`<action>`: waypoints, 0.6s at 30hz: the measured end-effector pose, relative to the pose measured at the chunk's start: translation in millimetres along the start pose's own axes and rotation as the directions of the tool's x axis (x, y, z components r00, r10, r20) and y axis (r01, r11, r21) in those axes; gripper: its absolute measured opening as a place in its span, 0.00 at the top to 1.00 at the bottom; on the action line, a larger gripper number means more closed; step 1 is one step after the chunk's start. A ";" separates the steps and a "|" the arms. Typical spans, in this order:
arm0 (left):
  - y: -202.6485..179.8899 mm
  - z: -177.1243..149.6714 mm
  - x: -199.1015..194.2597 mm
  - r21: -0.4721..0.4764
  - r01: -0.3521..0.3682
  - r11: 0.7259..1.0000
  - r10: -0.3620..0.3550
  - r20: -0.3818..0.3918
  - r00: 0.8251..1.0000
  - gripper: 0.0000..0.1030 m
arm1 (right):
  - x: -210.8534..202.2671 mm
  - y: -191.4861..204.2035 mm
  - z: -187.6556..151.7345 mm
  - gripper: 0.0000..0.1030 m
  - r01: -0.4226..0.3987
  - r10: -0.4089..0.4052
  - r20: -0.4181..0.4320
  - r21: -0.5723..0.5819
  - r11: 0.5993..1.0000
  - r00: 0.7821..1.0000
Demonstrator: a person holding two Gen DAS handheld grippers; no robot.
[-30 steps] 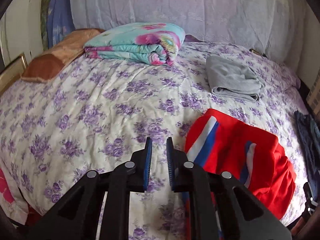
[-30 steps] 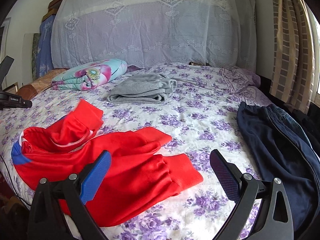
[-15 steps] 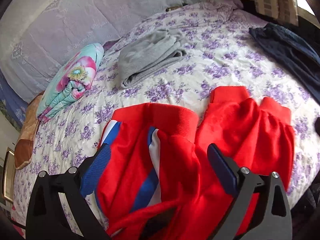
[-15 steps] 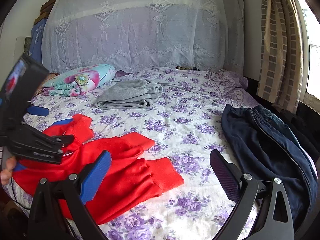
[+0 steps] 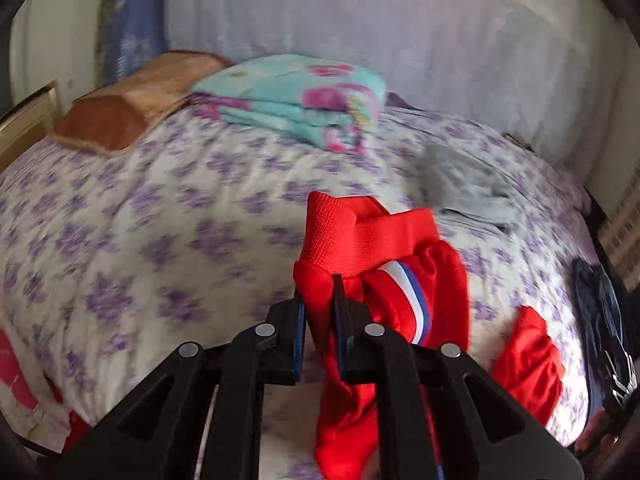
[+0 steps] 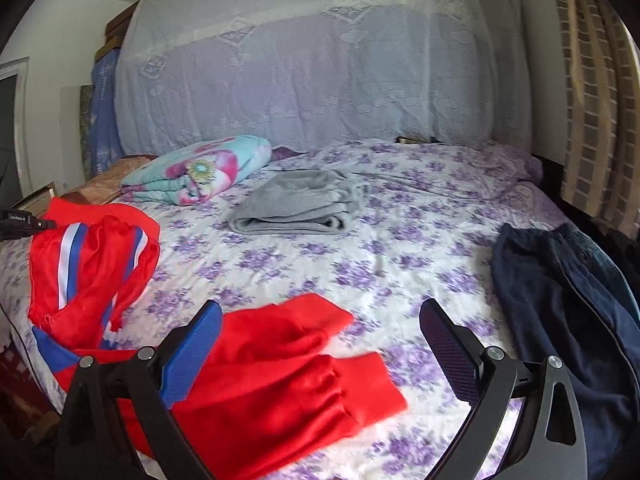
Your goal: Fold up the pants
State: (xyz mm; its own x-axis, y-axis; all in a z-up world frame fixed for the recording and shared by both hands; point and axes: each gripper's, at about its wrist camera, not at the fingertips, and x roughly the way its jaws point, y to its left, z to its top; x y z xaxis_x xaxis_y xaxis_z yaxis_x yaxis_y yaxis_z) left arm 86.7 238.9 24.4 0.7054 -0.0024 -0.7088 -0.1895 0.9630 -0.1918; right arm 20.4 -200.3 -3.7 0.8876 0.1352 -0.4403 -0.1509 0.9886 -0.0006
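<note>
Red track pants [image 5: 404, 276] with white and blue side stripes lie on the near part of the bed. My left gripper [image 5: 319, 300] is shut on the red waistband and holds that end lifted above the sheet; it shows at the left edge of the right wrist view [image 6: 24, 224]. The pants' waist end [image 6: 92, 272] hangs raised, and the cuffed legs [image 6: 288, 364] lie flat on the bed. My right gripper [image 6: 320, 340] is open and empty just above the leg ends.
The bed has a purple-flowered sheet [image 6: 360, 248]. Folded grey pants [image 6: 300, 204] lie mid-bed. A folded floral quilt [image 6: 200, 168] and a brown pillow [image 5: 132, 108] are at the back left. Dark navy pants [image 6: 568, 300] lie at the right edge. A curtain [image 6: 592, 80] hangs at right.
My left gripper opened over the red pants, then shut on the waistband and lifted it up and to the left. The right gripper stayed open and hardly moved.
</note>
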 end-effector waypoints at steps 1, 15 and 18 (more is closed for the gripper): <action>26.3 -7.0 5.4 -0.047 -0.046 0.998 0.045 -0.024 0.999 0.90 | 9.3 8.9 7.8 0.03 -0.046 0.046 -0.014 -0.016 0.999 0.999; 110.9 -80.2 22.9 -0.248 -0.032 0.968 0.008 -0.096 0.995 0.18 | 200.7 208.1 79.9 0.03 -0.565 0.488 -0.420 -0.076 0.821 0.765; 107.0 -88.4 32.9 -0.241 -0.029 0.970 -0.001 -0.121 0.993 0.15 | 246.1 246.1 65.6 0.03 -0.571 0.445 -0.529 -0.096 0.815 0.723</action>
State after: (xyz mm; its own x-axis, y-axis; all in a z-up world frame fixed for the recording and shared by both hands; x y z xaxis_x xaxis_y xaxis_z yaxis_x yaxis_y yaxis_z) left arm 29.3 318.0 -79.5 0.6177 -0.0357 -0.7856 -0.3689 0.8691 -0.3295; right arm 230.3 80.6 -53.3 0.3442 0.5017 -0.7936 -0.6717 0.7222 0.1652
